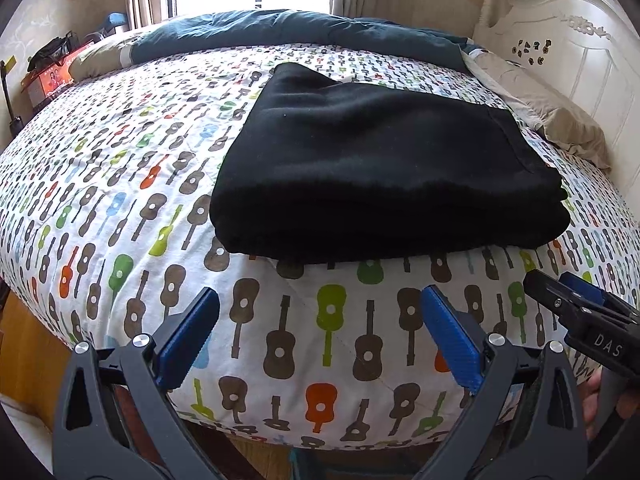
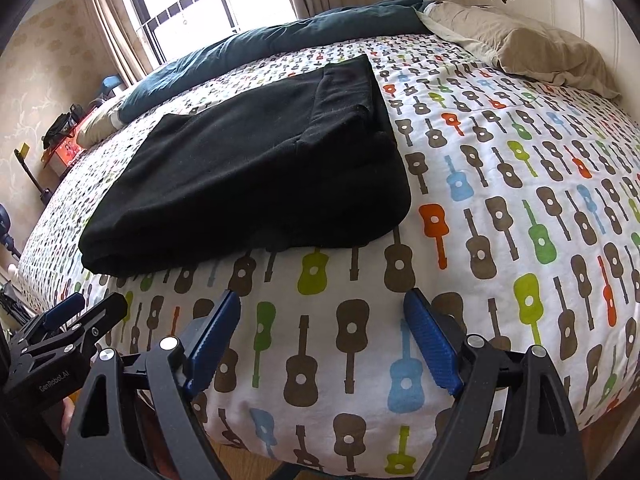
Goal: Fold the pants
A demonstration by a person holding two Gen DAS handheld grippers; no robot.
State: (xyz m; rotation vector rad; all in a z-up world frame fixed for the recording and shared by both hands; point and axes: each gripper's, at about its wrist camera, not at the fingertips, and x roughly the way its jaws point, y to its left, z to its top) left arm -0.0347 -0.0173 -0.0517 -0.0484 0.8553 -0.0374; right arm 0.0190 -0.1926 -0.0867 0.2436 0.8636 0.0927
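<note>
We read "DAS" on the right gripper (image 1: 560,294) and "GenRobot.AI" on the left gripper (image 2: 86,308). The folded black pants (image 1: 380,168) lie lengthwise across the bed (image 1: 120,184). Both pairs of fingers stand open, holding nothing

— Where do the folded pants (image 1: 384,168) lie?
— On the bedsheet (image 1: 120,184), near the bed's front edge; just beyond my left gripper (image 1: 320,334) and ahead-left of my right gripper (image 2: 322,340); neither touches them.
— And behind?
— A duvet (image 1: 304,30) along the far side; a pillow (image 2: 532,50) right, against the headboard (image 1: 580,44); my grippers sit side by side.
</note>
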